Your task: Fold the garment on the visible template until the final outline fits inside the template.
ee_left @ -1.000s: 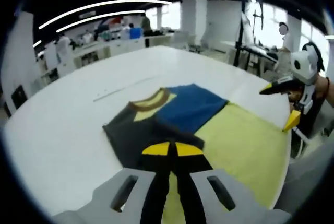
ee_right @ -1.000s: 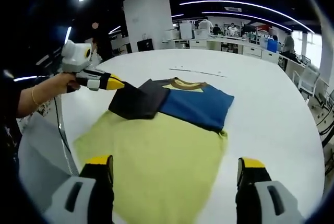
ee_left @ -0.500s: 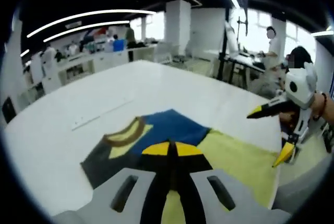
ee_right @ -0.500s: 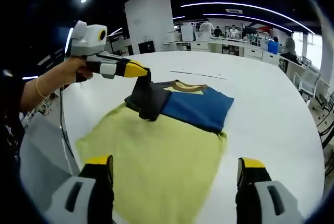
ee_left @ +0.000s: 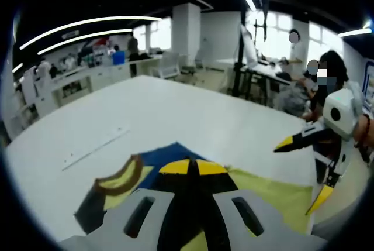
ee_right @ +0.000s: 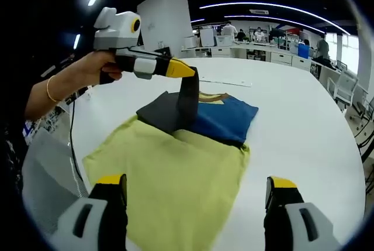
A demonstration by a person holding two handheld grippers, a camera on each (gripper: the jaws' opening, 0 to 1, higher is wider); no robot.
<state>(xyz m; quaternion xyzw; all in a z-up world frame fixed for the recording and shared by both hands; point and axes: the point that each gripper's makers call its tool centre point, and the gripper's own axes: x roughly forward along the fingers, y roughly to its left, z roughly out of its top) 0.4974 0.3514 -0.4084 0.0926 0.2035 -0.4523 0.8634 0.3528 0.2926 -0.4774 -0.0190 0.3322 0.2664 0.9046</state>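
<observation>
Sleeve higher in left tongs.

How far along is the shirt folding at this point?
Early on. The shirt lies flat on the white table, mostly spread out. In hand: the left tongs are shut on the dark sleeve, lifting it over the body. The right tongs hang open. The long yellow lower part is unfolded.

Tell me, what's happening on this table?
A person is folding a shirt on a white table. The left gripper is shut on the shirt's dark sleeve and holds it up above the shirt. The right gripper hangs open over the shirt's yellow part, holding nothing.
</observation>
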